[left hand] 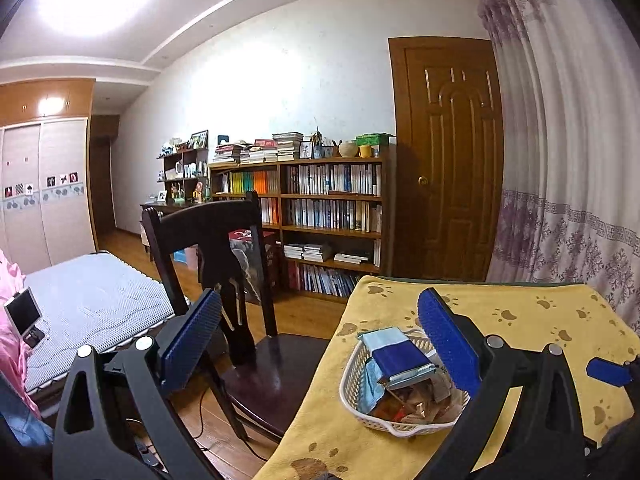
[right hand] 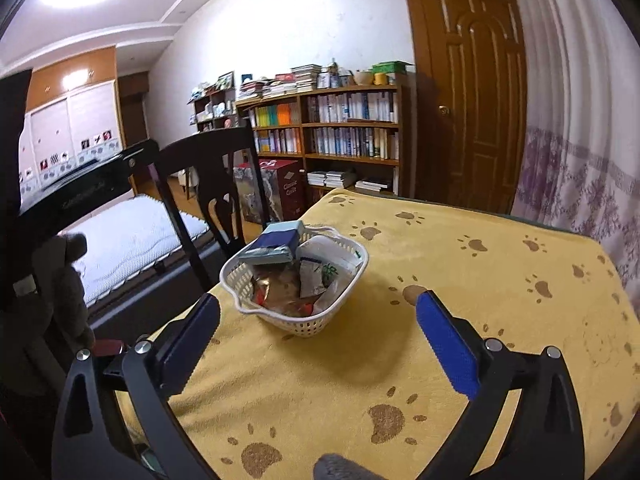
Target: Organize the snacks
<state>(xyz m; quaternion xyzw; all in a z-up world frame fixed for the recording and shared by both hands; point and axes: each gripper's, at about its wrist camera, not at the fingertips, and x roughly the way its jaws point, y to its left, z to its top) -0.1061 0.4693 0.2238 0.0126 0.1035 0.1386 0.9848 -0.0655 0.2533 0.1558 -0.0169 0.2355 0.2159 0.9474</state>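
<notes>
Both tools spread, empty: left tool (left hand: 320,344) beside basket, right tool (right hand: 318,334) hovering short of it. Desk (right hand: 480,280) in yellow paw-print cloth carries white basket (right hand: 320,326) near its left edge, snacks piled inside, blue box (right hand: 276,240) on top. Judged: approach from above, pinch box's narrow sides, lift straight to avoid tipping basket.

Open left tongs (left hand: 320,344), snack-filled basket (left hand: 352,384), yellow cloth (left hand: 520,312)
</notes>
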